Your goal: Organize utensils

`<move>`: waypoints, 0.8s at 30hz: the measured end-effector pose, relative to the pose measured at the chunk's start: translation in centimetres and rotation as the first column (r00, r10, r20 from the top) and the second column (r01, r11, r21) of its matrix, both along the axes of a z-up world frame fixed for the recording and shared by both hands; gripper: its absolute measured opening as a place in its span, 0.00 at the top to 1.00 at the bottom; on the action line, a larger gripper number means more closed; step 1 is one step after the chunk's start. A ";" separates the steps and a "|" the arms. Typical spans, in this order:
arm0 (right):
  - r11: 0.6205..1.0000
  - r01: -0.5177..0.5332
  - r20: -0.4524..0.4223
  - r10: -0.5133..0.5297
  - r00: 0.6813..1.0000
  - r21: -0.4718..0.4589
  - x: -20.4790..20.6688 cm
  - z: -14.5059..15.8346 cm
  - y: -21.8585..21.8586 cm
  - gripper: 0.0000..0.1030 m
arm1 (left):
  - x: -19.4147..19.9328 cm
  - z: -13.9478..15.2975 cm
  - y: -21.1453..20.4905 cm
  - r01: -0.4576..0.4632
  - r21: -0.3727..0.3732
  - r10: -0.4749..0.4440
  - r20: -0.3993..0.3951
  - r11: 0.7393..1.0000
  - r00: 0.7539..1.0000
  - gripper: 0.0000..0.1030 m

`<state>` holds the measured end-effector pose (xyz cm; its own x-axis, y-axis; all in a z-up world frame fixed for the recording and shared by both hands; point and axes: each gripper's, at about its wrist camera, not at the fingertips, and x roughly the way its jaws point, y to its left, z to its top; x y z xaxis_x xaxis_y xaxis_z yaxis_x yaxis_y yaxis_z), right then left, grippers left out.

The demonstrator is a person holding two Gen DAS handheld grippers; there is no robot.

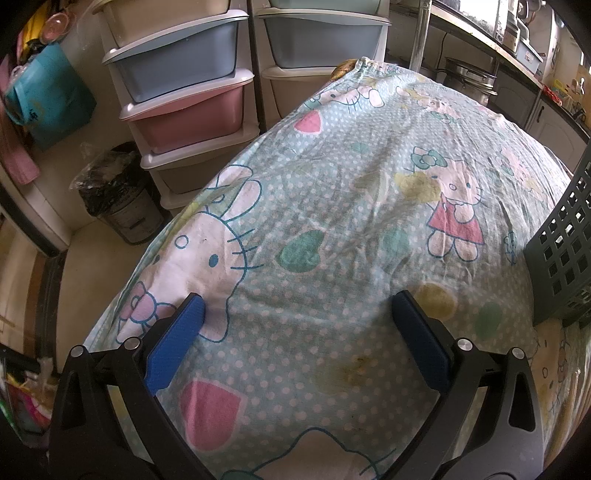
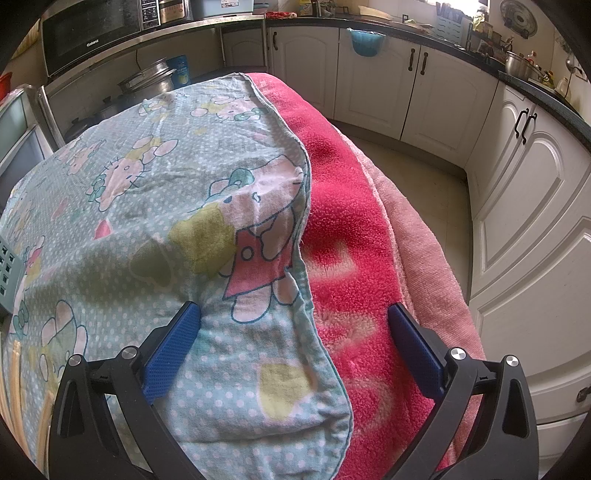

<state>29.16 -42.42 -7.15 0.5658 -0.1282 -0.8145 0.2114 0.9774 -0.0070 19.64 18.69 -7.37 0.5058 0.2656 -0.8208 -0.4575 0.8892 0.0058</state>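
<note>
Over a bench draped in a cartoon-cat cloth [image 1: 332,221], both grippers are held with nothing between their fingers. The left gripper [image 1: 297,310] is seen with its blue pads spread wide, and the right gripper [image 2: 293,319] is likewise spread wide above the seam where the printed cloth overlaps a red fleece blanket [image 2: 354,236].

No utensils can be made out with certainty in either view. In the right wrist view, pale yellowish strips [image 2: 14,373] are glimpsed at the frame edge toward 8 o'clock; whether these are utensils cannot be told.

A dark perforated basket [image 1: 561,251] is seen at about 3 o'clock from the left fingers, resting on the cloth; in the right wrist view a corner of what is judged to be the same basket [image 2: 9,273] appears toward 9 o'clock. The basket is thus judged to lie between the two grippers, and it is presumably the holder into which utensils would be sorted. Which gripper is nearer cannot be told.

The word "Galanz" is read on the microwave [image 2: 92,33] at 11 o'clock in the right wrist view. No other writing is legible. Stacked plastic drawers [image 1: 184,92] are seen at 11 o'clock in the left wrist view.
</note>
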 end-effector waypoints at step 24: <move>1.000 0.000 0.004 0.000 1.000 0.016 0.1 0.0 0.0 0.05 | -0.4 0.0 0.0 -0.001 -0.008 0.001 0.010 1.000 1.000 0.09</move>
